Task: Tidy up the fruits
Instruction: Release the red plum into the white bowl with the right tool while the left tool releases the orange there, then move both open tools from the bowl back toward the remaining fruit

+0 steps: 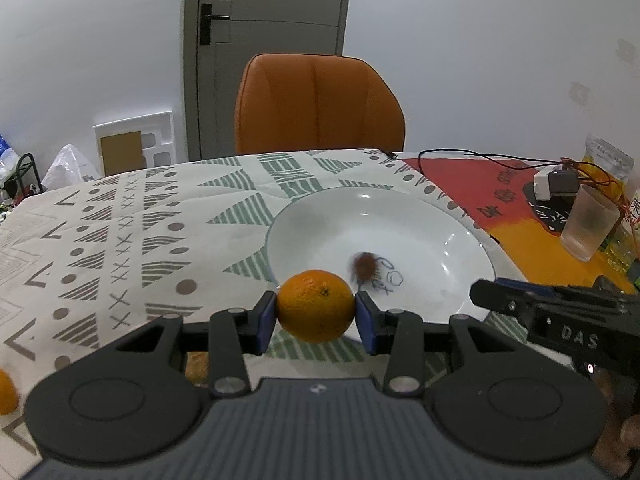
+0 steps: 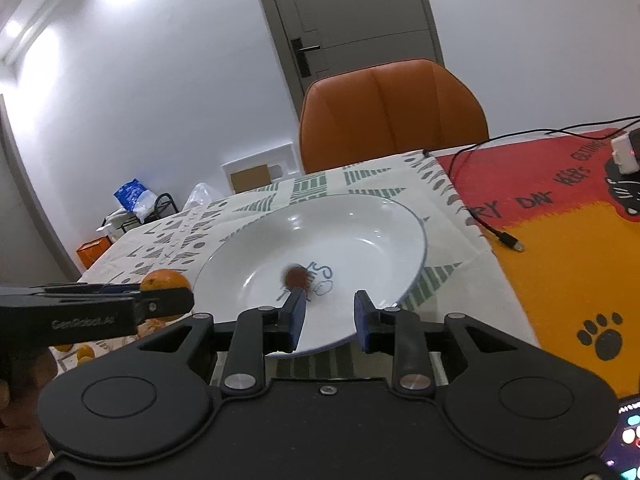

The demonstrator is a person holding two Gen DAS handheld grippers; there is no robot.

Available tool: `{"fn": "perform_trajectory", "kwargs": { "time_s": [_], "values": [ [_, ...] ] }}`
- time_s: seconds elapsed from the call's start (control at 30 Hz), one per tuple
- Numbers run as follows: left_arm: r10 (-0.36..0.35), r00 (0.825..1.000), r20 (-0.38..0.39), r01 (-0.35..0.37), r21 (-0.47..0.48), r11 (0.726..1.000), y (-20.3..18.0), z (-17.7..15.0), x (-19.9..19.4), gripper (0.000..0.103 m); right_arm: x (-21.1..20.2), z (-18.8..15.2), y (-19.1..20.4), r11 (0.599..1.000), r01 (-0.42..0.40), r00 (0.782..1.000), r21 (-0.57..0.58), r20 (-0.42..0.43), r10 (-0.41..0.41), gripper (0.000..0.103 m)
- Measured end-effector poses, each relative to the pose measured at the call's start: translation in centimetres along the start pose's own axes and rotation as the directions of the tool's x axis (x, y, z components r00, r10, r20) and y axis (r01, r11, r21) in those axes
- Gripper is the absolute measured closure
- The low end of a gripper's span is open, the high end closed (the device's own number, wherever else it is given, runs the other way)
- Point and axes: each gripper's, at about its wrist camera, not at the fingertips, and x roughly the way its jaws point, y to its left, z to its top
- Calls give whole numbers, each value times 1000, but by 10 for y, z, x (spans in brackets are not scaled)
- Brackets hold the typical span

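My left gripper (image 1: 316,312) is shut on an orange (image 1: 316,305) and holds it above the near-left rim of the white plate (image 1: 440,220). A small brown fruit (image 1: 364,265), blurred, is in the plate's middle. My right gripper (image 2: 327,316) is open and empty over the plate's (image 2: 372,220) near rim, just in front of the brown fruit (image 2: 296,276). The right wrist view shows the left gripper (image 2: 164,300) with its orange (image 2: 165,280) at the left. The right gripper's finger (image 1: 504,300) shows at the right in the left wrist view.
An orange chair (image 1: 316,104) stands behind the table. A plastic cup (image 1: 586,222), a charger (image 1: 556,184) and a cable (image 2: 492,232) lie on the red-orange mat at right. More oranges lie at the left (image 1: 6,392), (image 2: 84,352).
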Motion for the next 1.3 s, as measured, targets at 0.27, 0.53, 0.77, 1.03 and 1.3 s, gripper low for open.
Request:
{"fn": "perform_trajectory", "kwargs": {
  "time_s": [0.27, 0.53, 0.77, 1.03, 1.3],
  "values": [
    [-25, 1000, 13, 25, 18, 1000, -15, 10, 8, 62, -11, -6, -5, 1000, 7, 1000, 16, -6, -7, 69],
    [-6, 1000, 22, 5, 14, 1000, -18, 8, 6, 53, -24, -4, -10, 999, 32, 999, 34, 15, -33, 62],
    [67, 997, 33, -66, -9, 998, -3, 0, -11, 27, -25, -8, -2, 999, 11, 1000, 35, 9, -11, 44],
    [110, 994, 30, -109, -19, 994, 16, -10, -36, 19, -30, -10, 15, 999, -38, 999, 31, 10, 38, 17],
    [123, 990, 64, -119, -60, 991, 31, -20, -63, 13, -39, -10, 31, 997, -64, 998, 44, 4, 64, 4]
  ]
}}
